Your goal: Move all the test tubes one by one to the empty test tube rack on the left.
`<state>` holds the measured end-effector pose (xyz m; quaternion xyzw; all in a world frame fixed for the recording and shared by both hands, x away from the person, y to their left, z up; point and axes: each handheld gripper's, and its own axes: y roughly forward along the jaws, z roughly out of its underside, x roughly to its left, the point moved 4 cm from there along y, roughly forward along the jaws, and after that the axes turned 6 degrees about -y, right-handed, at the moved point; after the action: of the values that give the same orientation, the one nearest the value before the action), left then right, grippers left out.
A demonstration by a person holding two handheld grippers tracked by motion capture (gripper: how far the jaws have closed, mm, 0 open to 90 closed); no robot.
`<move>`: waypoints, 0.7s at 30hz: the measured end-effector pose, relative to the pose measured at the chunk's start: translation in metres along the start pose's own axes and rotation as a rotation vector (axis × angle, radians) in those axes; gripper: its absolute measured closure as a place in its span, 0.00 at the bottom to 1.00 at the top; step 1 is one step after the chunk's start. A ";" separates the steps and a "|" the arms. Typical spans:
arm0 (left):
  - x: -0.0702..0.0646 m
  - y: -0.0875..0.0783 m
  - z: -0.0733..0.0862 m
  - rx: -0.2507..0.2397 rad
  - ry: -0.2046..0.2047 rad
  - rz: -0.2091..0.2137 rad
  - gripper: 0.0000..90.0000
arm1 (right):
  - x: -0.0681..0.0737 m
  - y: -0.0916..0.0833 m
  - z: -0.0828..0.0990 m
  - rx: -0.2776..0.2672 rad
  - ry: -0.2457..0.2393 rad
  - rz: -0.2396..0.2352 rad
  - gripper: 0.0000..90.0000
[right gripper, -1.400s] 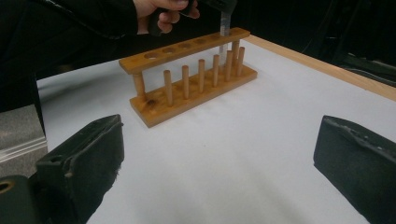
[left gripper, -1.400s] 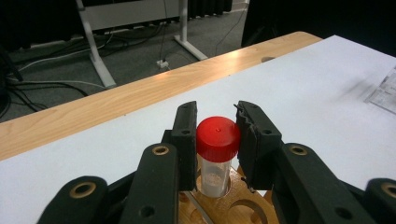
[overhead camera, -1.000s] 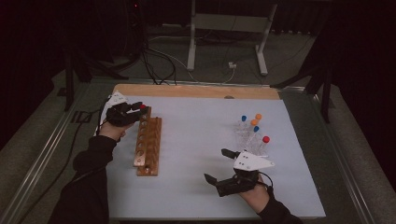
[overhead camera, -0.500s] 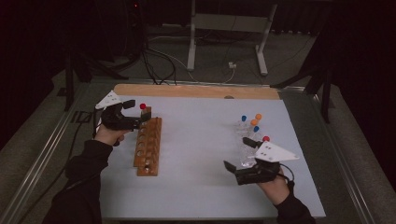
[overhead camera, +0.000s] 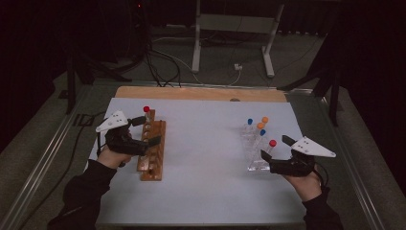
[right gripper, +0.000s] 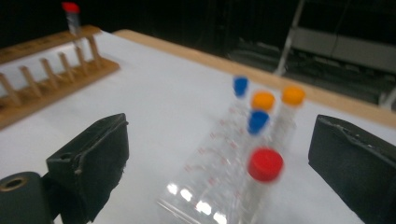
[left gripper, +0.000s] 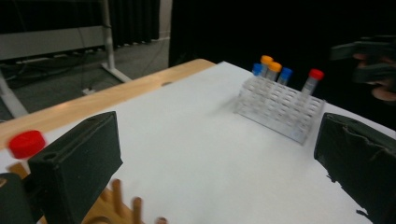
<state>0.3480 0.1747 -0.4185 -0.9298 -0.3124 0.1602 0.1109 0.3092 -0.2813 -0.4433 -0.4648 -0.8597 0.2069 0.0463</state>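
Observation:
A red-capped tube (overhead camera: pixel 146 110) stands in the far end of the wooden rack (overhead camera: pixel 152 158); its cap (left gripper: pixel 27 143) shows just left of my left jaw. My left gripper (overhead camera: pixel 146 130) hovers beside that rack, and its jaws have just been opening, with nothing between them (left gripper: pixel 217 140). The clear tube rack (overhead camera: pixel 253 152) holds blue, orange and red-capped tubes. My right gripper (overhead camera: pixel 276 147) is open at its near right corner, jaws wide on either side of the red-capped tube (right gripper: pixel 265 164) without touching it.
A white sheet (overhead camera: pixel 206 143) covers the table, with a wooden strip (overhead camera: pixel 191 93) along its far edge. Beyond it stand a metal stand's legs (overhead camera: pixel 230 43) and cables on the floor. The wooden rack (right gripper: pixel 46 79) lies far left in the right gripper view.
My left gripper has let go of the red-capped tube, left it standing in the wooden rack, and drawn back toward the person. The right gripper has moved right, up to the clear rack.

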 end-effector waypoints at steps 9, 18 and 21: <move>-0.014 0.000 0.011 0.033 0.011 0.048 0.02 | -0.017 0.016 0.031 0.098 0.076 0.004 0.26; -0.019 0.002 0.017 0.055 0.026 0.062 0.02 | -0.021 0.022 0.038 0.121 0.091 0.014 0.60; -0.019 0.004 0.018 0.062 0.030 0.065 0.02 | -0.021 0.024 0.040 0.133 0.077 0.008 0.66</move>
<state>0.3288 0.1620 -0.4320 -0.9378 -0.2753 0.1595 0.1392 0.3286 -0.2995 -0.4871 -0.4718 -0.8397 0.2458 0.1093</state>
